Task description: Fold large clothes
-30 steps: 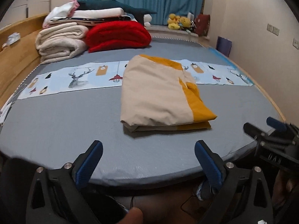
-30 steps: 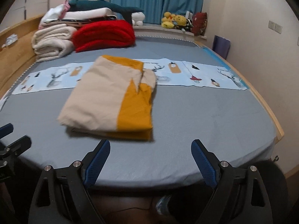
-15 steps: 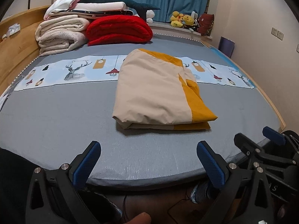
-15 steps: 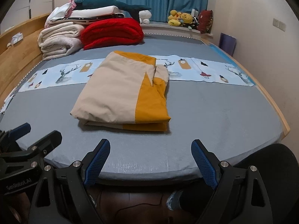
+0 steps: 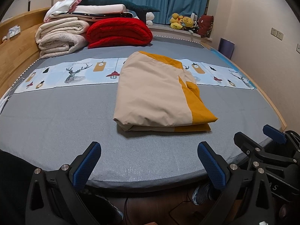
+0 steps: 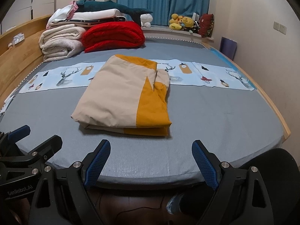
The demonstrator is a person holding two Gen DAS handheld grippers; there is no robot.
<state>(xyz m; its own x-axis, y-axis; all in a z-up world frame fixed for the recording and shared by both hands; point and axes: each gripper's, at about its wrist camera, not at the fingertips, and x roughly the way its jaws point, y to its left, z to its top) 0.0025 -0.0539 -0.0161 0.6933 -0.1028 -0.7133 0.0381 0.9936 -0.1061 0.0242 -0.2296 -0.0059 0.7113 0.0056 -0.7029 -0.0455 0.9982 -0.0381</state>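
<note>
Folded cloth (image 5: 155, 95), beige with a mustard-yellow part on its right side, lies flat in the middle of the bed (image 5: 56, 123), on the grey sheet. Its far end rests over a pale blue band (image 5: 71, 75) with printed deer and lamps, which runs across the bed from side to side. The near edge of the cloth shows several layers, one on another. The left hand-held gripper (image 5: 150, 161) hangs over the near edge of the bed with its jaws wide apart and nothing between them; its blue pads (image 5: 85, 166) are apart from the cloth. The right hand-held gripper (image 6: 151, 159) is beside it, also spread wide and empty, and it does not touch the cloth either. Each one is seen at the border of the other's view. At the far left of the bed there is a pile of cream blankets (image 5: 60, 37), and just beside it a red blanket (image 5: 120, 32), with more folded linen and a dark plush toy on top. Yellow plush toys (image 5: 181, 21) sit on the window ledge in front of a blue curtain (image 5: 161, 0). A wooden headboard (image 5: 16, 52) runs along the left side.
</note>
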